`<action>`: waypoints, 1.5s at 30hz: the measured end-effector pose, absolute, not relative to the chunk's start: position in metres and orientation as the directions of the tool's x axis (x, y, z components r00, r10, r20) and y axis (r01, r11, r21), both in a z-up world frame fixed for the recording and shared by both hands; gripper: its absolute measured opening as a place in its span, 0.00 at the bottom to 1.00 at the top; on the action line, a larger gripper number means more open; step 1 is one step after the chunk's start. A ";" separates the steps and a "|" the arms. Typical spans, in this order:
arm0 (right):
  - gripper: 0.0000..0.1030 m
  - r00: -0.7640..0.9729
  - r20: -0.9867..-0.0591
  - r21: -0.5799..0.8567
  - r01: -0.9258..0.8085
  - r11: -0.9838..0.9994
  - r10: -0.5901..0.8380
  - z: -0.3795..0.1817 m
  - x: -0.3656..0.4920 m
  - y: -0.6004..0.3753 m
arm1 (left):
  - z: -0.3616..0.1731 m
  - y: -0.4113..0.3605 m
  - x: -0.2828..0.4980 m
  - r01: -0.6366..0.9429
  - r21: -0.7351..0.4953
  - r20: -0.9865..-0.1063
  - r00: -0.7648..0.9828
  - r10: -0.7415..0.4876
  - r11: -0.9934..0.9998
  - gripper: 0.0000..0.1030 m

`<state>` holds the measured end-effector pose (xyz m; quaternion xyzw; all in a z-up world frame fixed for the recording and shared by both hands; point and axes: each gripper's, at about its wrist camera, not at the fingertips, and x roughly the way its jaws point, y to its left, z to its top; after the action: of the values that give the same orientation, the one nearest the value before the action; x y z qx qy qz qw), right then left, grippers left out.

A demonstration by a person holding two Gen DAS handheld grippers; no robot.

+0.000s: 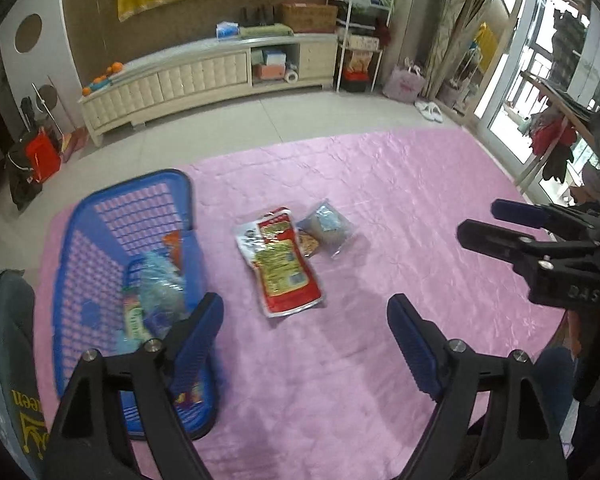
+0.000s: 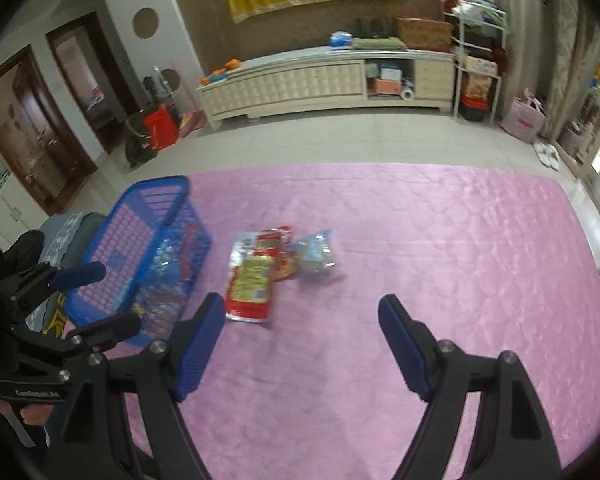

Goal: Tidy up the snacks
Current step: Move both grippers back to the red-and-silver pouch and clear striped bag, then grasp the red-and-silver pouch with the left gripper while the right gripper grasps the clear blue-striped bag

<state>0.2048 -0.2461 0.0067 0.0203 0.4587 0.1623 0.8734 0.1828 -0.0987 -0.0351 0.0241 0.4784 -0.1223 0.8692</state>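
A blue plastic basket (image 1: 100, 216) stands at the left of the pink mat (image 1: 380, 200) and holds several snack packs (image 1: 156, 292). A red and yellow snack pack (image 1: 288, 276) lies on the mat beside it, over a white pack (image 1: 246, 238). A clear bag with a brown snack (image 1: 326, 228) lies just right of them. My left gripper (image 1: 306, 332) is open and empty, above the mat near the basket's right wall. My right gripper (image 2: 302, 334) is open and empty, short of the red pack (image 2: 252, 284). The basket (image 2: 140, 208) and clear bag (image 2: 316, 258) show there too.
A cream TV cabinet (image 1: 204, 76) runs along the far wall, with a metal shelf rack (image 1: 360, 40) to its right. A pink bag (image 1: 404, 82) and white slippers (image 1: 430, 111) lie on the tiled floor. A glass door (image 1: 520, 80) is at the right. A patterned cushion (image 1: 4, 360) lies left of the basket.
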 end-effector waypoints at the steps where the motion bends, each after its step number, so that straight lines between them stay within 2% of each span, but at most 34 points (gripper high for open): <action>1: 0.80 0.530 -0.795 0.181 -0.258 0.949 0.296 0.005 0.207 -0.251 | -0.040 -0.104 0.189 0.239 -0.089 -0.843 0.499 -0.201 0.967 0.80; 7: 0.80 0.519 -0.808 0.182 -0.229 0.956 0.278 -0.016 0.226 -0.270 | -0.071 -0.126 0.217 0.205 -0.071 -0.862 0.480 -0.164 0.976 0.81; 10: 0.81 0.501 -0.817 0.214 -0.194 0.957 0.285 -0.035 0.241 -0.280 | -0.088 -0.132 0.229 0.192 -0.044 -0.873 0.470 -0.131 0.980 1.00; 18: 0.81 0.474 -0.854 0.156 -0.161 0.975 0.215 -0.092 0.269 -0.283 | -0.120 -0.139 0.260 0.149 0.029 -0.895 0.444 -0.040 0.988 1.00; 24: 0.81 0.420 -0.873 0.205 -0.142 0.968 0.247 -0.121 0.288 -0.288 | -0.150 -0.135 0.280 0.112 0.074 -0.906 0.423 0.020 0.991 1.00; 31: 0.81 0.403 -0.885 0.177 -0.171 0.969 0.233 -0.129 0.298 -0.279 | -0.173 -0.120 0.300 0.102 -0.017 -0.928 0.369 -0.054 0.995 1.00; 36: 0.81 0.396 -0.888 0.181 -0.166 0.969 0.234 -0.137 0.298 -0.278 | -0.188 -0.108 0.311 0.074 -0.044 -0.938 0.340 -0.066 0.996 1.00; 40: 0.81 0.383 -0.890 0.194 -0.171 0.966 0.247 -0.139 0.297 -0.277 | -0.205 -0.111 0.316 0.084 0.007 -0.950 0.310 -0.020 0.996 1.00; 45: 0.81 0.398 -0.880 0.187 -0.210 0.960 0.259 -0.131 0.290 -0.267 | -0.208 -0.105 0.317 0.063 -0.062 -0.953 0.294 -0.078 0.996 1.00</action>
<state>0.2904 -0.2675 -0.1315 0.0229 0.5306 0.1404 0.8356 0.3174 -0.1048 -0.2076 -0.0063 0.5925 -0.0439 0.8043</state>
